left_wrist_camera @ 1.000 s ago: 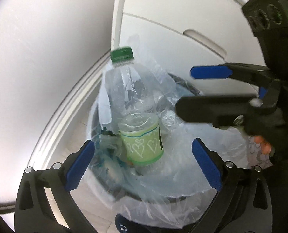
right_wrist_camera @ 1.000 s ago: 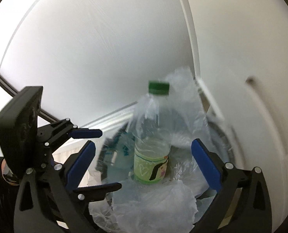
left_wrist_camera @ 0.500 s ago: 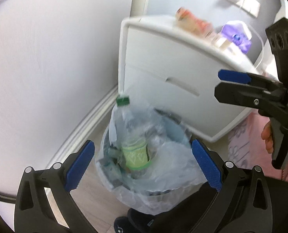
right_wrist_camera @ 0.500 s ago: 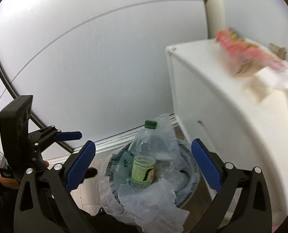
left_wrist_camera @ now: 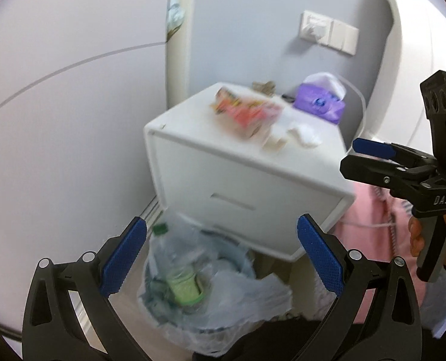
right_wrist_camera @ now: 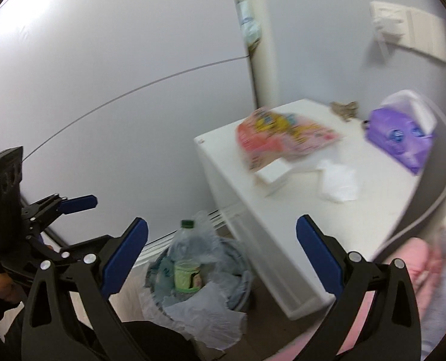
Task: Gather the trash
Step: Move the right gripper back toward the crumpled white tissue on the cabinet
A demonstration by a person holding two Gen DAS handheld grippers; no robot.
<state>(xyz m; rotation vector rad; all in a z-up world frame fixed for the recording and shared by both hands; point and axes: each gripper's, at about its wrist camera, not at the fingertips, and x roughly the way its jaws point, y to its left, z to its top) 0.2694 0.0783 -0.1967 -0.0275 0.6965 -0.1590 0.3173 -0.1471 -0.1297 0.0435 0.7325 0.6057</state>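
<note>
Bottle: plastic bottle (right_wrist_camera: 186, 263) stands upright in the lined bin (right_wrist_camera: 241, 282), below and between both tools.
Left tool (left_wrist_camera: 221, 258): jaws wide apart, empty.
Right tool (right_wrist_camera: 221, 258): jaws wide apart, empty.
Nightstand (right_wrist_camera: 283, 225): beside bin, carrying a colourful packet (right_wrist_camera: 283, 138).

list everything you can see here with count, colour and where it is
plastic bottle: 1, clear, green cap and label, upright in the bin
bin: 1, grey, clear liner, on the floor beside the nightstand
nightstand: 1, white, in the corner
snack packet: 1, pink and yellow, on the nightstand
tissue pack: 1, purple, nightstand's far side
crumpled tissue: 1, white, nightstand top
wall sockets: white, on the wall
left claw: open, empty
right claw: open, empty
</note>
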